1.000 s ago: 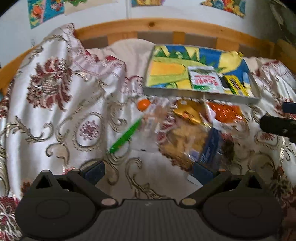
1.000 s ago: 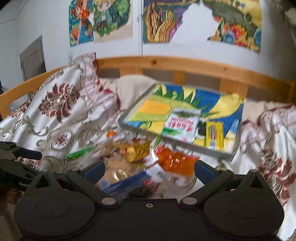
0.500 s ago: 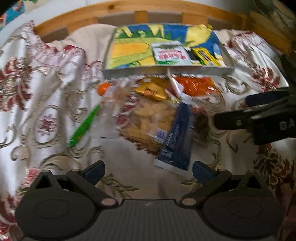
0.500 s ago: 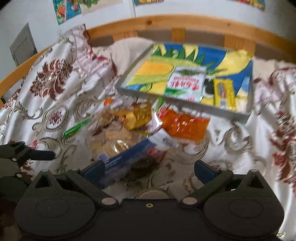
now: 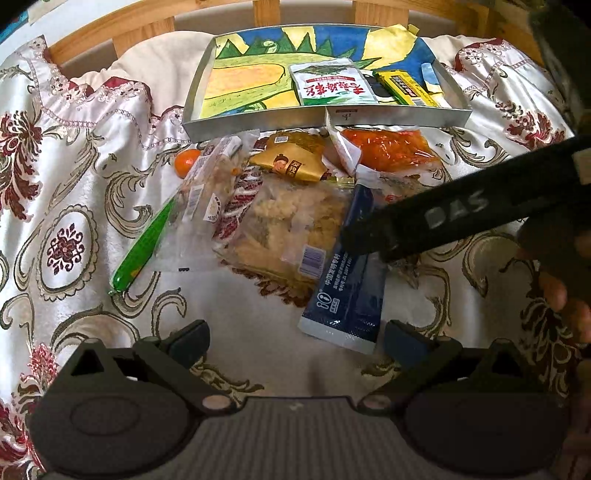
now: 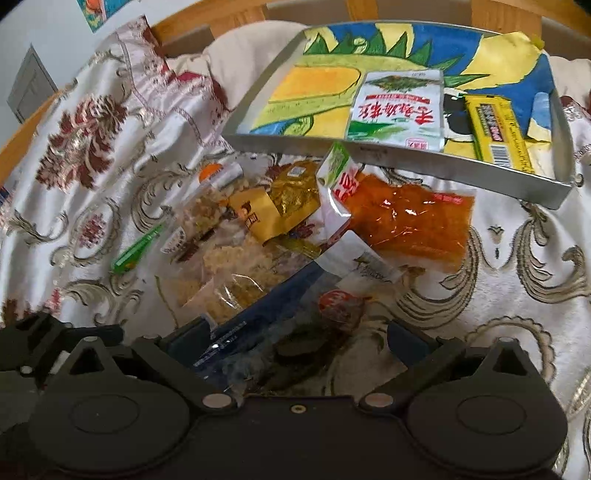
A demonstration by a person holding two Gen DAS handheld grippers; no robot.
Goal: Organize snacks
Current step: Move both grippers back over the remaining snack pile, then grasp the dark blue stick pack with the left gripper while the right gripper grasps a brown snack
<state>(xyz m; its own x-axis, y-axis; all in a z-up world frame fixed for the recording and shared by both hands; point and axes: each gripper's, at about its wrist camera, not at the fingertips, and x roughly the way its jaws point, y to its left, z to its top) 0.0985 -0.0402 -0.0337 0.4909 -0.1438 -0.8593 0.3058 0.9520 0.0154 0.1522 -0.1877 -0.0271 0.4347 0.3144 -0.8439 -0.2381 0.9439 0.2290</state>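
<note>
A heap of snack packets lies on the patterned bedspread in front of a grey tray point(image 5: 280, 120) with a painted bottom. The tray holds a green-and-white packet point(image 5: 332, 84) and a yellow packet point(image 5: 404, 86). In the heap are a dark blue packet point(image 5: 347, 291), a clear bag of crisps point(image 5: 288, 225), a gold packet point(image 5: 291, 160), an orange packet point(image 5: 388, 149) and a green stick point(image 5: 142, 247). My left gripper point(image 5: 295, 338) is open just before the blue packet. My right gripper point(image 6: 297, 338) is open, low over the blue packet point(image 6: 258, 317); it reaches in from the right in the left wrist view point(image 5: 436, 221).
A small orange fruit point(image 5: 184, 162) lies left of the heap. A wooden bed rail point(image 5: 147, 26) runs behind the tray. The bedspread point(image 5: 74, 184) rises in folds at the left. The tray also shows in the right wrist view point(image 6: 406, 158).
Both grippers have moved forward and down toward the heap. The right gripper has come in over the dark blue packet.
</note>
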